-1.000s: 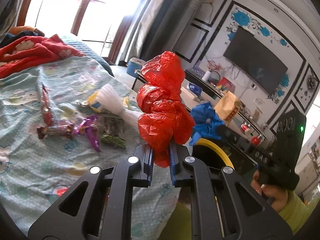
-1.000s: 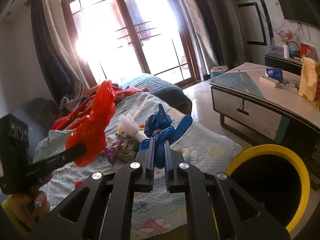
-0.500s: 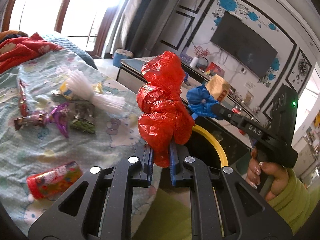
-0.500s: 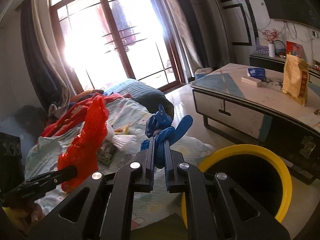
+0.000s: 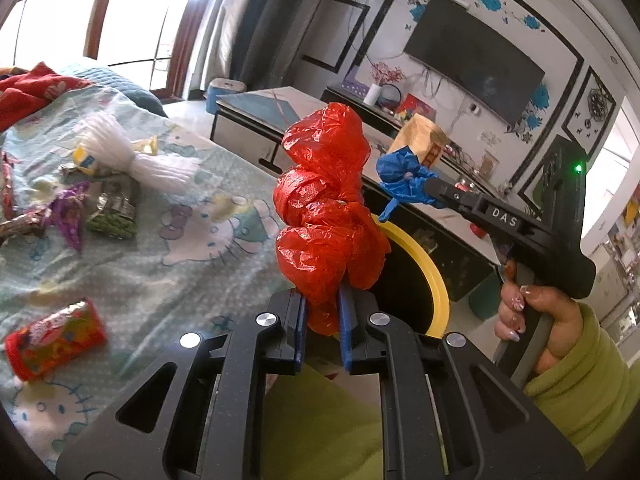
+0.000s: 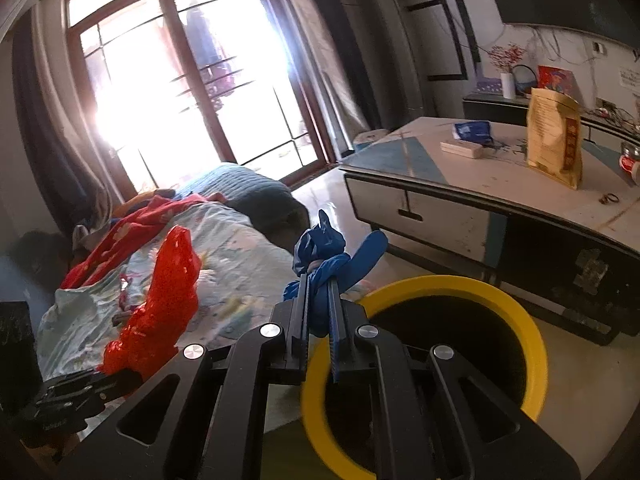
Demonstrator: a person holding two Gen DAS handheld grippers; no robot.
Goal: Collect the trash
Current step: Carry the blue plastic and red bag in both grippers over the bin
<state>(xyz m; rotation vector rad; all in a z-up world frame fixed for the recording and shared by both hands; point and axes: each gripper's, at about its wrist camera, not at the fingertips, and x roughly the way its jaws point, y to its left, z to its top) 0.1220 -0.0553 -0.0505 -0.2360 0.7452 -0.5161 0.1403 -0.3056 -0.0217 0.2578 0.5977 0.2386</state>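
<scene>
Covering the bed, a cartoon-print sheet (image 5: 168, 280) holds wrappers, possibly snacks (image 5: 56, 338).

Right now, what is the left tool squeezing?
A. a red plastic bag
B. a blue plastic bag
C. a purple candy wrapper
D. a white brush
A: the left tool is shut on the crumpled red plastic bag, which sticks up between its blue pads; the blue plastic bag is pinched in the right tool instead.
</scene>
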